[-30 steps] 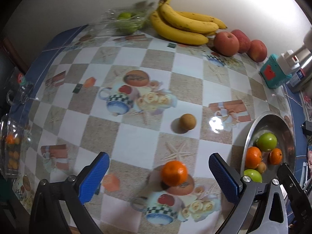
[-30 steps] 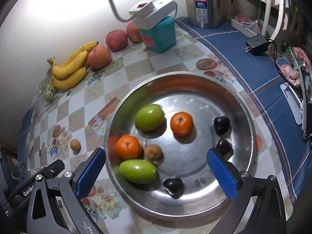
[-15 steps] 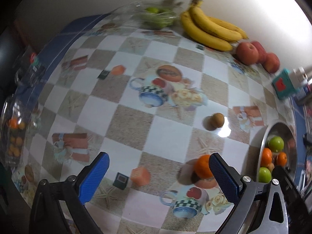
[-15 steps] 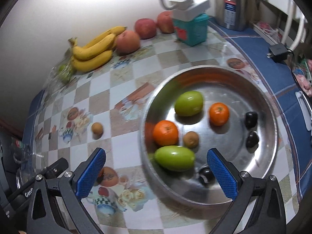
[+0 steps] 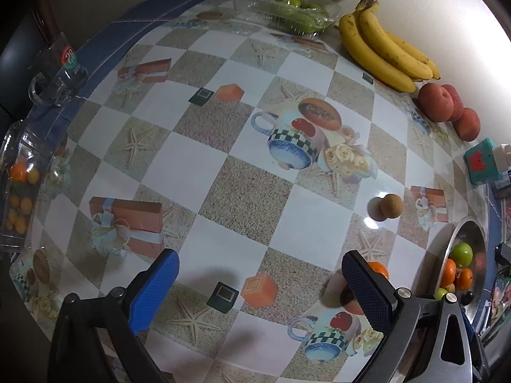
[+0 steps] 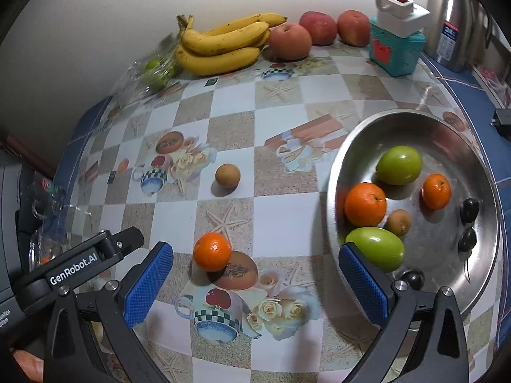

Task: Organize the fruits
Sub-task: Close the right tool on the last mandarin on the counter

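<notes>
A loose tangerine lies on the patterned tablecloth; in the left wrist view it peeks out behind my right-hand finger. A small brown fruit lies farther back. A steel bowl on the right holds two green fruits, two tangerines, a small brown fruit and dark ones. My right gripper is open and empty, with the tangerine just ahead between its fingers. My left gripper is open and empty above the cloth.
Bananas and red apples lie along the back wall, next to a clear pack of green fruit. A teal box and a steel kettle stand back right. A clear box of small orange fruits sits at the left edge.
Both grippers have swung left. The tangerine slid from the middle of the left view to its right finger; in the right view the bowl moved right and the tangerine came between the fingers.
</notes>
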